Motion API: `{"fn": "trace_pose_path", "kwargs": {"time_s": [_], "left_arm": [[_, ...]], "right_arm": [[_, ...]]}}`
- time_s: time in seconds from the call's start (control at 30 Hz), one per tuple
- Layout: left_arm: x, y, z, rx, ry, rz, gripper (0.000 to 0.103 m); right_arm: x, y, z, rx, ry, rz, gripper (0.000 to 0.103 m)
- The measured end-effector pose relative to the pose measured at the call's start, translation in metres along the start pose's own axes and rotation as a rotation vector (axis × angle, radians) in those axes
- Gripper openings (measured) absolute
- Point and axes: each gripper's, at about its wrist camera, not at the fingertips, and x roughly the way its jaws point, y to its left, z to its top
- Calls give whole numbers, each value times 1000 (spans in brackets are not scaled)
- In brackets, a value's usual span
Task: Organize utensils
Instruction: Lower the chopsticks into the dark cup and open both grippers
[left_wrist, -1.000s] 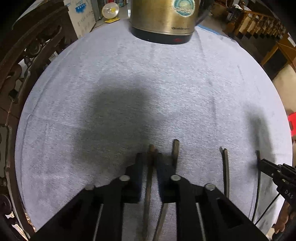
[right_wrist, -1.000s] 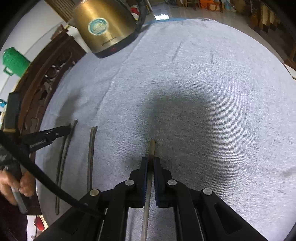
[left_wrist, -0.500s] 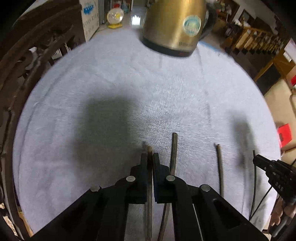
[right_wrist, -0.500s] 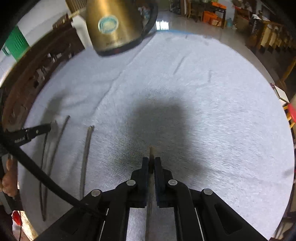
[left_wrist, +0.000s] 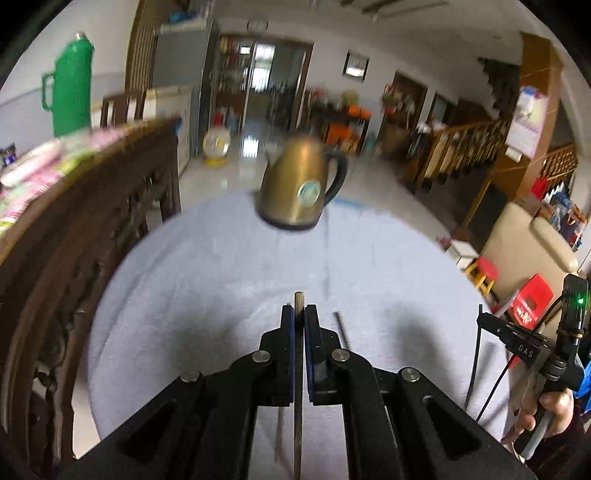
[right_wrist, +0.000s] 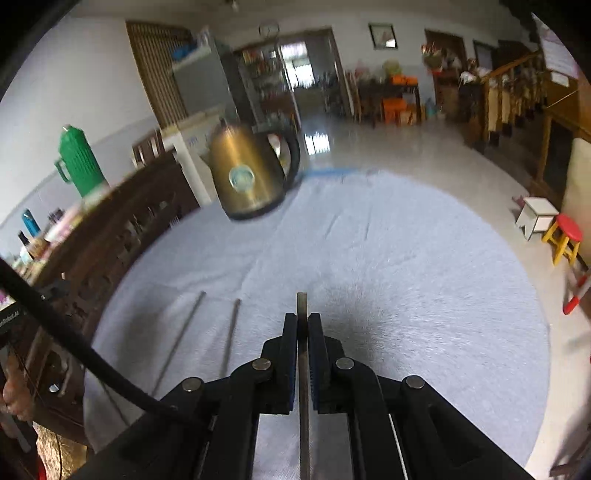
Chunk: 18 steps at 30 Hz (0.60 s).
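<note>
Nearest, two grippers, each clamped nearly shut on one thin dark chopstick: left gripper (left_wrist: 298, 314) pinching a chopstick (left_wrist: 297, 387) that runs back between the pads, tip poking just past them; right gripper (right_wrist: 302, 321) gripping a second chopstick (right_wrist: 303, 369) the same way. Both raised above the grey tablecloth (right_wrist: 406, 258), casting dark shadows on it. Two more chopsticks (right_wrist: 181, 339) lying loose on the cloth to the left in the right wrist view, roughly parallel and near each other – only one of them (left_wrist: 340, 328) clear in the left wrist view, just right of the jaws. At that view's right edge, one hand (left_wrist: 550, 413) around the other tool's handle. Farther back, one brass-coloured kettle (left_wrist: 301, 188) standing at the cloth's far edge. Beyond, one green thermos (left_wrist: 70, 85) on a dark carved sideboard (left_wrist: 74, 229) – blurred.
</note>
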Motion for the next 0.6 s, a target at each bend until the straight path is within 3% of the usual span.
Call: {"fn": "trace_pose_path", "kwargs": {"time_s": [0.17,0.6], "left_arm": [[-35,-21,-15,24,-83,5,5],[-113,-55,-27,80,-207,-50,5]], "right_arm": [[-53,16,-17,0,-123,16,6],[-129,20,-34,5,-254,54,6]]}}
